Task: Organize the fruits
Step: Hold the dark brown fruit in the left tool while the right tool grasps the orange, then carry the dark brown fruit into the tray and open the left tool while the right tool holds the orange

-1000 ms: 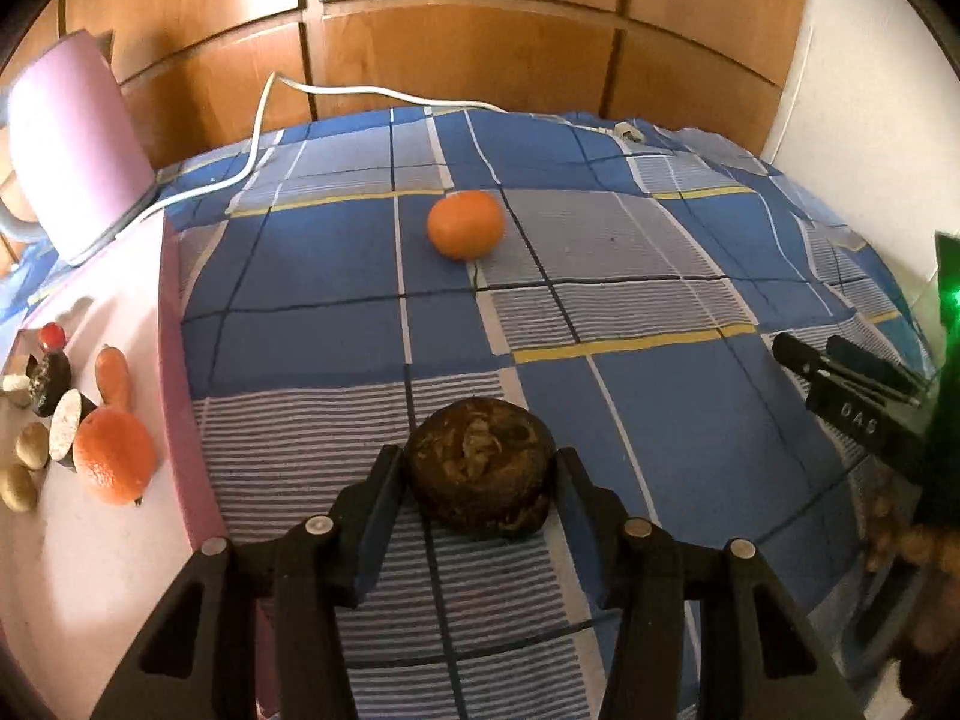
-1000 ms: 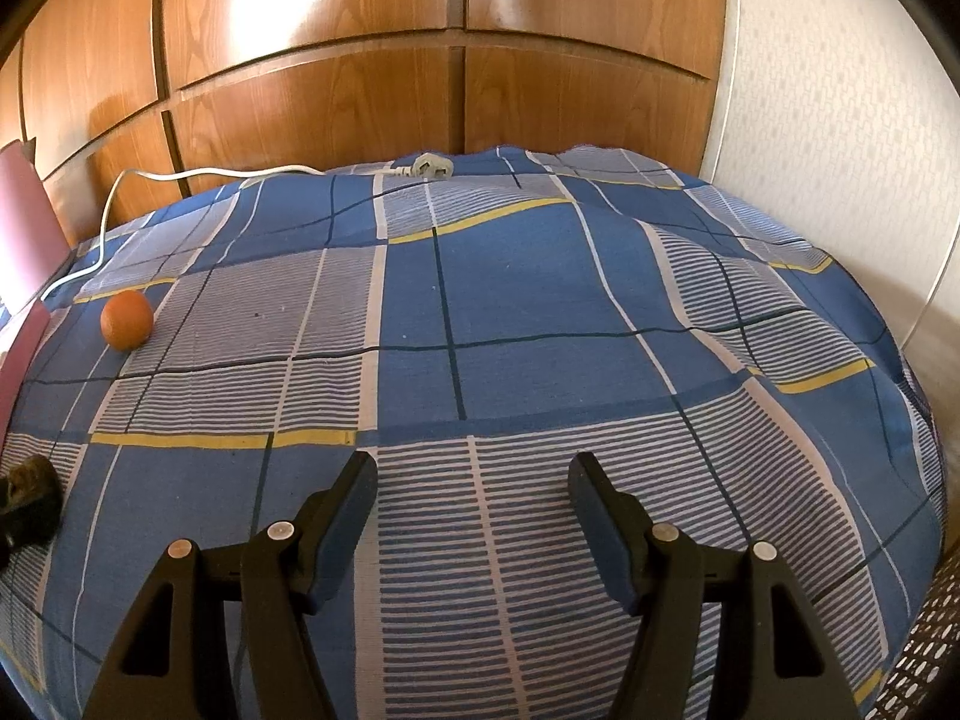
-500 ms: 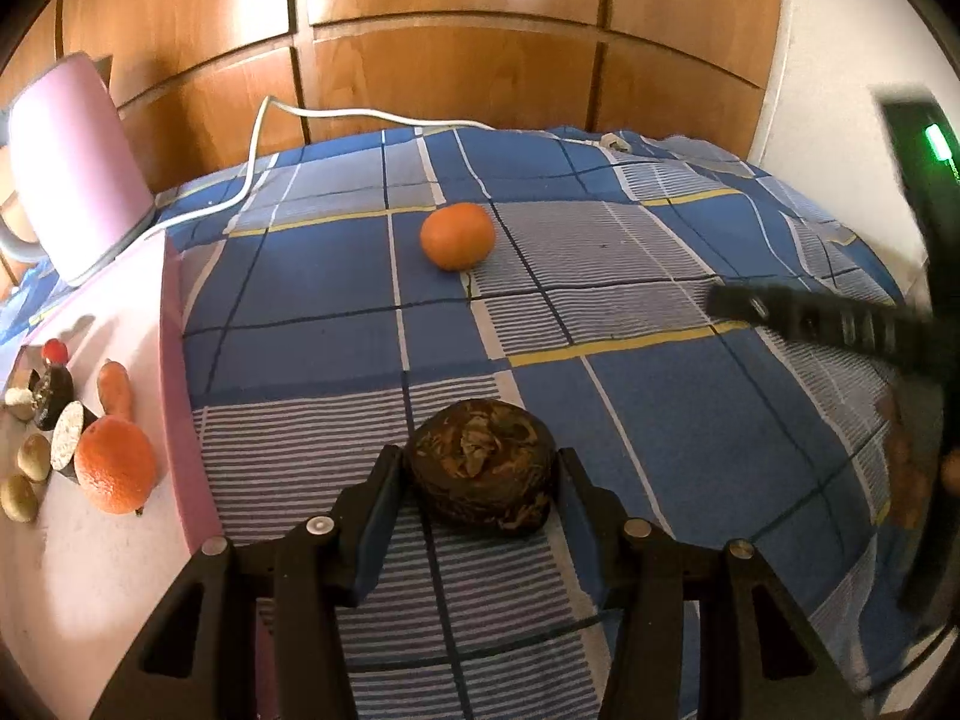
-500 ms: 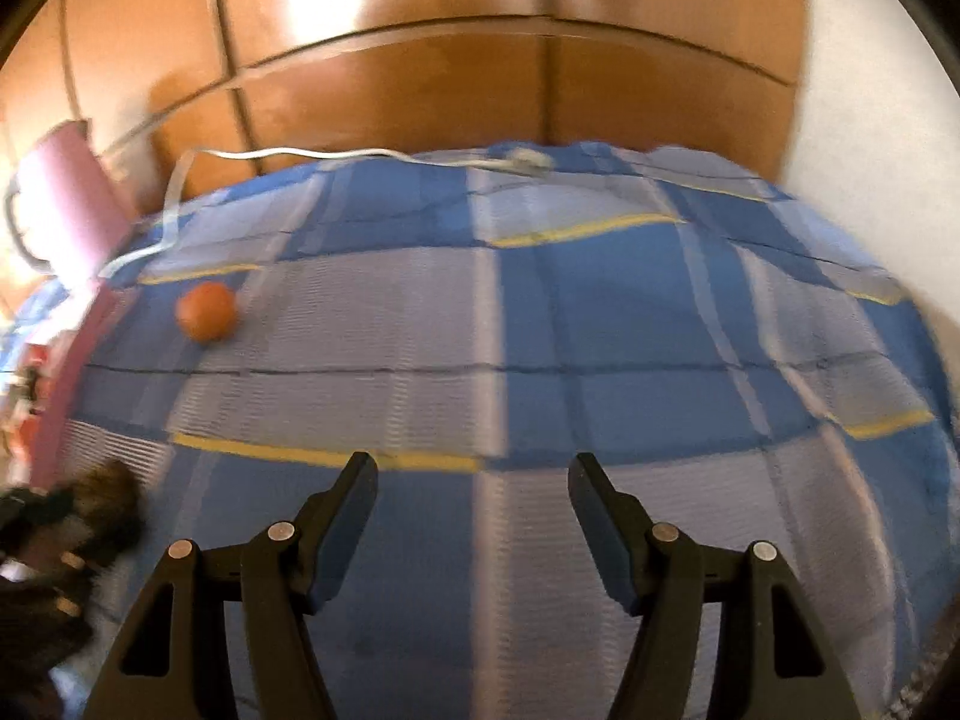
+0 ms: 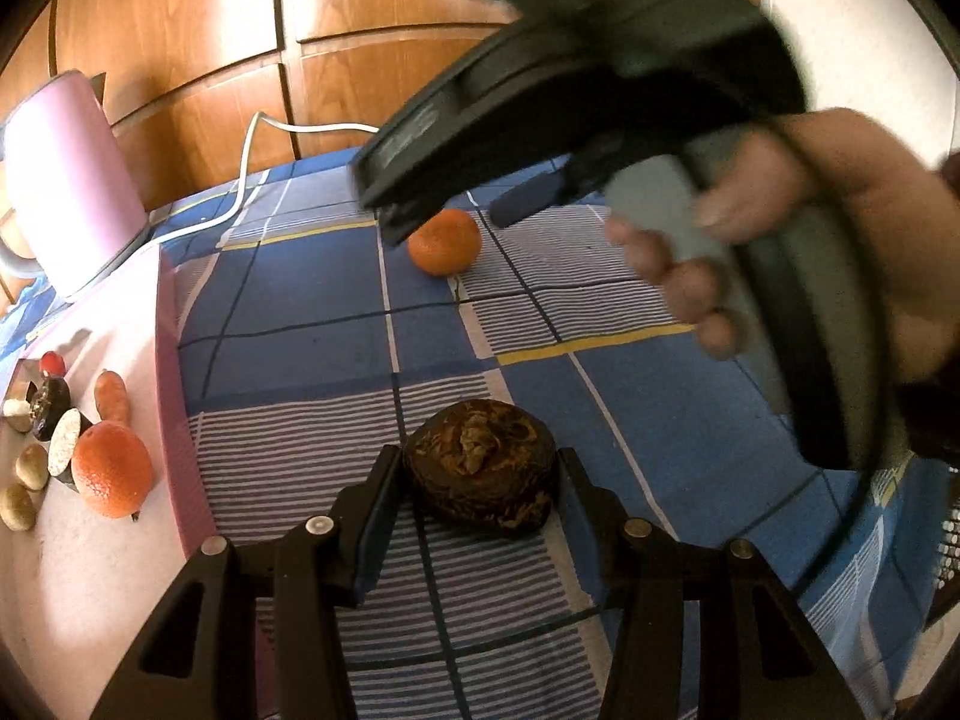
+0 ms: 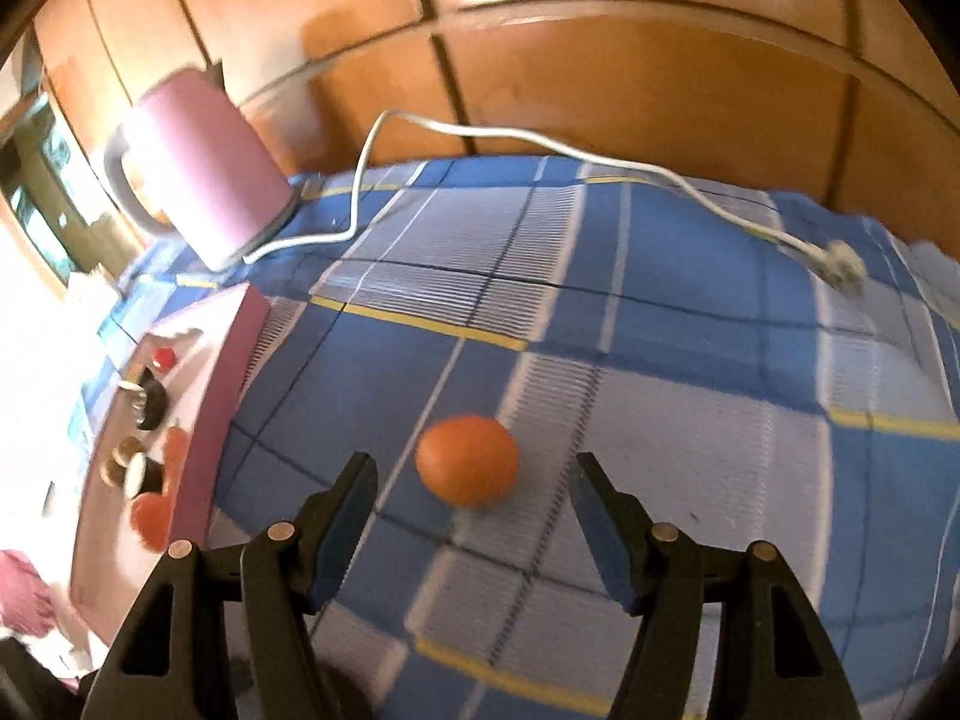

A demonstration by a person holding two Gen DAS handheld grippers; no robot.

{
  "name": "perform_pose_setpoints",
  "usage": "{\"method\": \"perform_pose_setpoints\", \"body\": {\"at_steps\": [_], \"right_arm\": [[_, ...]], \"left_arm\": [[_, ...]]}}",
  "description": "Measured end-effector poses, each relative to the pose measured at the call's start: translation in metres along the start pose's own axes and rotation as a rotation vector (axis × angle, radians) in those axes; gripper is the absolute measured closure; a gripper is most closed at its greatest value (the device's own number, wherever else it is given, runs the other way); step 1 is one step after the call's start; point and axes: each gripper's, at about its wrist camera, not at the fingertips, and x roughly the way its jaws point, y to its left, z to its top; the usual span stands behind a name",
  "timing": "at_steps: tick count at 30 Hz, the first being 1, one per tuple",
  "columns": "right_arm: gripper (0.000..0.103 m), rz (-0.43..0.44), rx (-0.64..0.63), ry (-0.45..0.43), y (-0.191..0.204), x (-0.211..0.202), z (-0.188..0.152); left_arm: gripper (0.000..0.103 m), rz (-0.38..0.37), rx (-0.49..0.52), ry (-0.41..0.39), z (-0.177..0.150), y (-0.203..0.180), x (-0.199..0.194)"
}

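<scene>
My left gripper [image 5: 477, 480] is shut on a dark brown, wrinkled round fruit [image 5: 480, 462] just over the blue checked cloth [image 5: 300, 300]. An orange [image 5: 445, 240] lies farther back on the cloth. In the right wrist view that orange [image 6: 468, 459] sits just ahead of my right gripper [image 6: 474, 471], which is open; its fingertips flank the fruit without touching it. The right gripper's black body fills the upper right of the left wrist view, blurred, held by a person's hand [image 5: 810, 228]. A second orange [image 5: 111, 468] rests on the pink tray [image 5: 90, 588] at the left.
The tray [image 6: 228, 360] also holds a carrot [image 5: 114, 396] and several small toy foods. A pink kettle [image 5: 66, 180] stands at the back left, its white cable [image 6: 540, 138] trailing across the cloth. Wooden cabinet doors [image 6: 600, 60] close off the far side.
My right gripper has swung left across the cloth until the orange sits ahead of its fingers, and it now looms in the left wrist view. The left gripper stayed put with the brown fruit.
</scene>
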Motion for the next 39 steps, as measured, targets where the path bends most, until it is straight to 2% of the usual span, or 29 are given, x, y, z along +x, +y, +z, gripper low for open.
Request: {"method": "perform_pose_setpoints", "body": {"at_steps": [3,4,5,11,20,26,39], "right_arm": [[0.039,-0.016,-0.03,0.061,0.007,0.022,0.004],[0.062,-0.034,-0.043,0.08,0.007,0.028,0.002],[0.063,-0.049,-0.051,0.09,0.006,0.03,0.0],[0.063,-0.056,-0.001,0.007,-0.01,-0.013,-0.018],[0.063,-0.216,0.111,-0.028,-0.056,-0.074,-0.09],[0.063,-0.265,0.178,-0.035,-0.076,-0.081,-0.116],[0.063,-0.214,0.231,-0.087,-0.083,-0.082,-0.124]], "left_arm": [[0.052,-0.001,0.001,-0.001,-0.001,0.0,0.0],[0.052,-0.001,0.002,-0.003,-0.001,0.0,0.0],[0.052,-0.001,0.002,-0.003,-0.001,0.0,0.0],[0.052,-0.005,-0.011,-0.001,0.0,0.0,0.0],[0.052,-0.004,-0.041,0.018,0.004,0.003,0.004],[0.052,0.006,-0.052,0.033,0.006,0.002,0.005],[0.053,0.005,-0.065,0.046,0.003,0.002,-0.001]]}}
